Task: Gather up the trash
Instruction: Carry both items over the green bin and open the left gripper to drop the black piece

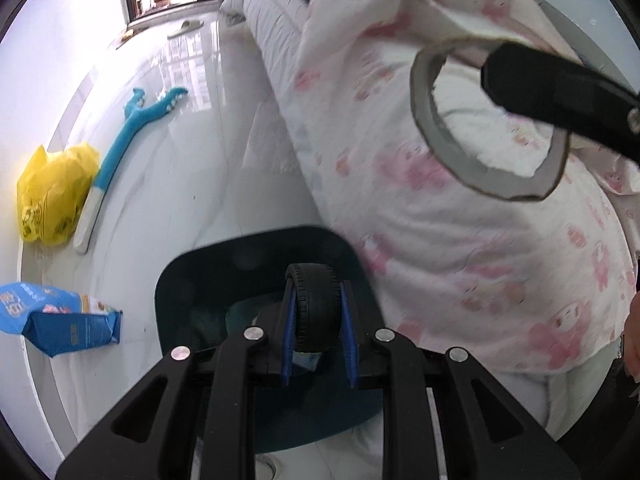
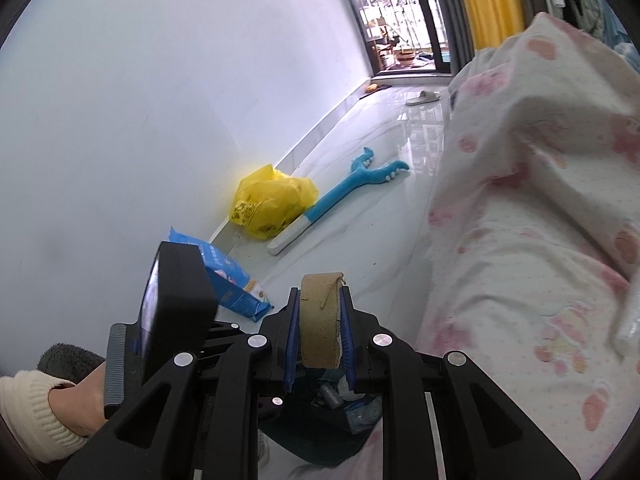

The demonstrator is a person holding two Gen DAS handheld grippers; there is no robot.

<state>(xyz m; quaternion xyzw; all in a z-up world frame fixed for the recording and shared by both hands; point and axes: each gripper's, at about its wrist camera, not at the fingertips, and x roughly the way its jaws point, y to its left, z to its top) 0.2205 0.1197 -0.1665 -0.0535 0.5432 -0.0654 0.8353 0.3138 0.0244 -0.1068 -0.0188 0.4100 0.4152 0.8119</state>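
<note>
My left gripper [image 1: 317, 312] is shut on a small black toy wheel [image 1: 316, 304] and holds it above a dark teal trash bin [image 1: 192, 280] on the floor. My right gripper [image 2: 319, 316] is shut on a cardboard tape roll core [image 2: 320, 320]. In the left wrist view the same roll [image 1: 480, 120] shows as a grey-brown ring held up at the upper right, in front of the bedding. The bin [image 2: 320, 440], with some trash inside, lies below the right gripper.
A bed with a pink-patterned white quilt [image 1: 440, 220] fills the right side. On the white floor by the wall lie a yellow plastic bag [image 1: 52, 196], a blue toy grabber [image 1: 120, 152] and a blue snack packet [image 1: 60, 320]. A slipper [image 2: 424, 98] lies near the balcony door.
</note>
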